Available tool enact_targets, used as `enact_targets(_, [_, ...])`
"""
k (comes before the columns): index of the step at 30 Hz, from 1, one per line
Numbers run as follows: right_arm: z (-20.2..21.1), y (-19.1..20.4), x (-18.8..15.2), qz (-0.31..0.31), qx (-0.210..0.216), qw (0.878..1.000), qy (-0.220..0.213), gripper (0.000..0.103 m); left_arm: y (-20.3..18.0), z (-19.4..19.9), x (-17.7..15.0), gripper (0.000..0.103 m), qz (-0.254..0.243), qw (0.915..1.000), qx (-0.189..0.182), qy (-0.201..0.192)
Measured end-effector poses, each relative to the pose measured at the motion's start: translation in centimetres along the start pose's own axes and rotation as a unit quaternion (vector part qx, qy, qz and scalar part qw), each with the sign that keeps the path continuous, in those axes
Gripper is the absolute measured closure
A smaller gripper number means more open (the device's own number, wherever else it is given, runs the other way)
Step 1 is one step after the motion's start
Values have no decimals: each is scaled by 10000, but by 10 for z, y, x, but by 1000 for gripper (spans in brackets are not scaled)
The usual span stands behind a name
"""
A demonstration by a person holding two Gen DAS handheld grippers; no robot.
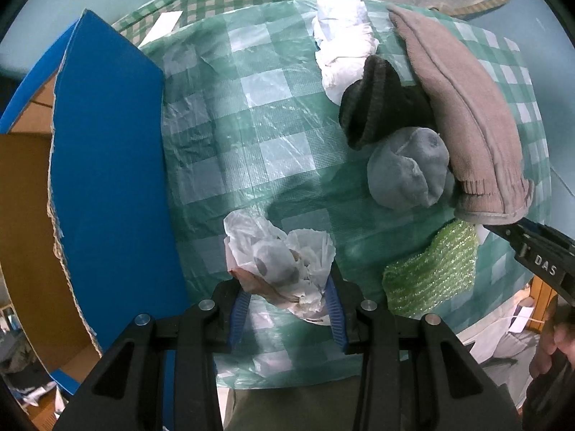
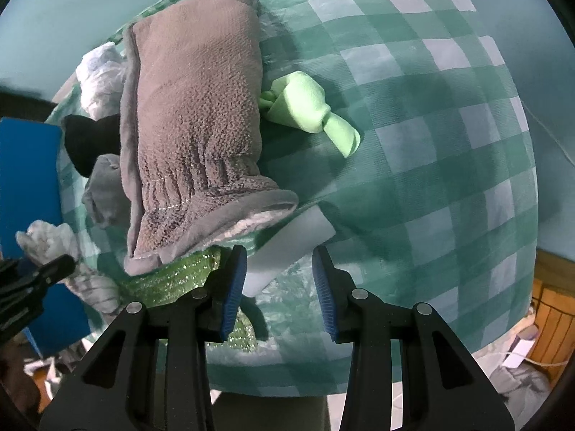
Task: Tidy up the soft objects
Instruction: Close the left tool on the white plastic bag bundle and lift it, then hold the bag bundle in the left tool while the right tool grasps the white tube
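My left gripper (image 1: 287,287) points down at the checked table and is shut on a crumpled white wrapper bundle (image 1: 280,262), which its blue pads (image 1: 334,301) press from both sides. My right gripper (image 2: 279,255) is open over a white foam block (image 2: 287,248); the block lies partly between the jaws, clear of the right pad. A grey-brown fleece mitten (image 2: 194,125) lies just beyond, over a glittery green scrubber (image 2: 172,280). A knotted light green cloth (image 2: 309,107) rests to its right. A black knit piece (image 1: 373,100) and a grey rolled sock (image 1: 409,168) sit beside the mitten.
An open blue cardboard box (image 1: 107,179) stands at the table's left edge. A white crumpled bag (image 1: 341,36) lies at the far side. The green checked tablecloth (image 1: 251,125) is under clear plastic. Wooden flooring and clutter show below the near edge.
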State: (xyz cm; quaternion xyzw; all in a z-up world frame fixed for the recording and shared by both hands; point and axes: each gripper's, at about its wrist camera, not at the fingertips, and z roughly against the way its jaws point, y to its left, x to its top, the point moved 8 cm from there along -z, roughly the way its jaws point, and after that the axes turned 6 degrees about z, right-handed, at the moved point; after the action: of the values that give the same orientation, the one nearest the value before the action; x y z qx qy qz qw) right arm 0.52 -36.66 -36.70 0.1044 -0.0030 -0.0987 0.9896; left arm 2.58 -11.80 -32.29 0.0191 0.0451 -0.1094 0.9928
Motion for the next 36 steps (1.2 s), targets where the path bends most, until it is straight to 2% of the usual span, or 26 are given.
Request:
enact_targets(4, [-4,5,2,-72,-174,9998,-34,65,1,3,4,64,-93,10000,-21,-2])
enact_targets(10, [-8,26,-8,-15,-290,9995,-142,88,3,3,0,64,-205,9998,-71,10])
enact_targets(13, [-4,34,-13,7,-257,9995,-198,93,-4,3,-3,64,-217,9997,-98,11])
enact_targets(19, [15,33,-24,53,-108,9996,-271,93,1,6,0,64,-222,9996,-181,-21])
enact_targets(25, [32,37,-31,419,-209,9984,-309,93,9,13,-2,65,-126,9995,-278,-65])
enact_targets(32, [48,36,-33,695,-228,9965,-403,93,7,27,2,67,-256,9992,-177,-268])
enact_targets(36, [53,36,-24,832,-199,9951,-487,93,6,36,2,70,-301,9987,-162,-375])
